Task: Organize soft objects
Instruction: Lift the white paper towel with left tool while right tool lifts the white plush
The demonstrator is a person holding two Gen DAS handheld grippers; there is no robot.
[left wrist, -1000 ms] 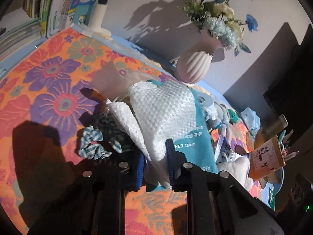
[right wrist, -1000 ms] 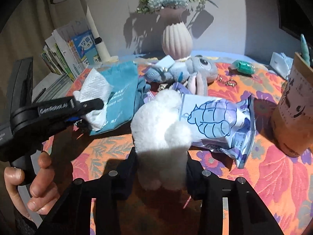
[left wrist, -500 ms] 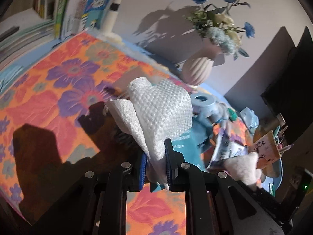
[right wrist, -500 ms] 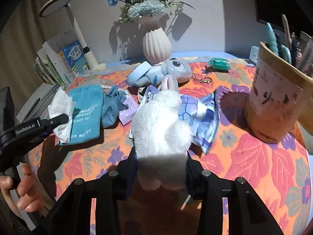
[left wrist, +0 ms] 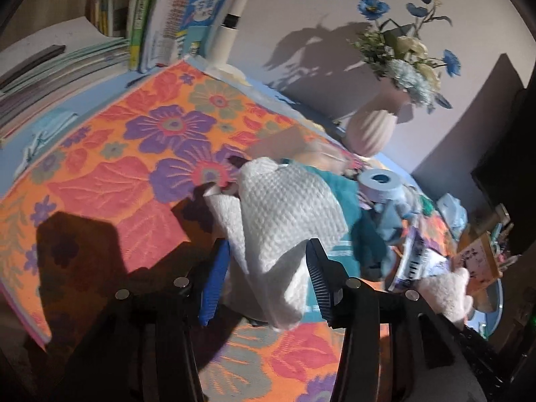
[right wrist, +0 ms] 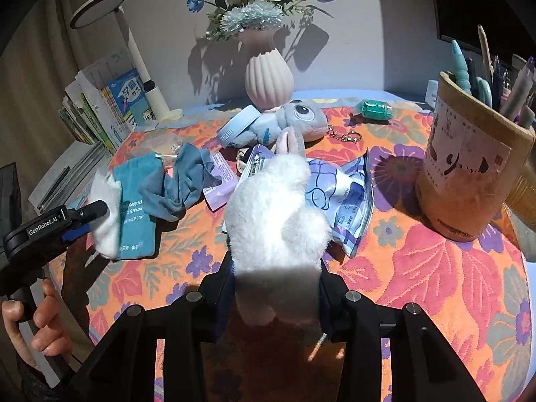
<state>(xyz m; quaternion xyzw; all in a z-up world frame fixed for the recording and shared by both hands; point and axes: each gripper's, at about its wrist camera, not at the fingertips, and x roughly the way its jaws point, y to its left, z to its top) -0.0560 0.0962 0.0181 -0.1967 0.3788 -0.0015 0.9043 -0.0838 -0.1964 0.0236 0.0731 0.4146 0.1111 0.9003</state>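
My left gripper (left wrist: 264, 278) is open, its jaws spread on either side of a white waffle-textured cloth (left wrist: 288, 214) that lies over a teal pouch (left wrist: 338, 184). In the right wrist view the cloth (right wrist: 105, 214) rests on the teal pouch (right wrist: 134, 197) at the table's left edge, with the left gripper (right wrist: 90, 217) beside it. My right gripper (right wrist: 274, 291) is shut on a white fluffy plush (right wrist: 274, 221), held above the floral tablecloth (right wrist: 418, 268). A grey plush toy (right wrist: 291, 124) and a blue-grey fabric (right wrist: 181, 181) lie behind.
A printed plastic bag (right wrist: 341, 197) lies under the plush. A pen holder (right wrist: 469, 154) stands at right, a pink vase with flowers (right wrist: 268, 77) at the back, a lamp (right wrist: 144, 67) and books (right wrist: 110, 107) at back left. A green roll (right wrist: 373, 110) and a keychain (right wrist: 345, 135) lie nearby.
My left gripper has opened and let go of the white cloth, which now rests on the teal pouch. The right gripper still holds the white plush, raised and pulled back slightly.
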